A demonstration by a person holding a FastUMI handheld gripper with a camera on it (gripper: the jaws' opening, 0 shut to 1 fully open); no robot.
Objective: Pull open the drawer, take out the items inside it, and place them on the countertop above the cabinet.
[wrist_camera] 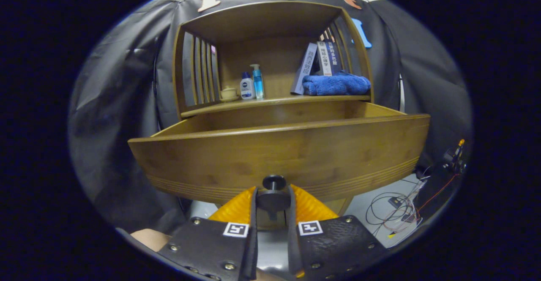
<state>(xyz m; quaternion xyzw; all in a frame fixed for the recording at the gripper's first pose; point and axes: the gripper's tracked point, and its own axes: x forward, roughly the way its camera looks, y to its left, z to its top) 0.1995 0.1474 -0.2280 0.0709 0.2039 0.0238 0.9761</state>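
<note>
The gripper (273,200) had its fingers closed around the black knob (274,196) on the drawer (279,154), which stood pulled open. Beyond the drawer, the countertop (270,102) held bottles (252,84), books (317,63) and a blue towel (336,85).

Dark cloth (122,103) hangs as the wall on the left, right and far side. Pale floor (367,205) shows at the near right, strewn with loose cables (395,209).

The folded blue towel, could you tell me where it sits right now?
In the gripper view the blue towel lies on the countertop above the open drawer, against the leaning books, well beyond the gripper at the drawer knob.
</note>
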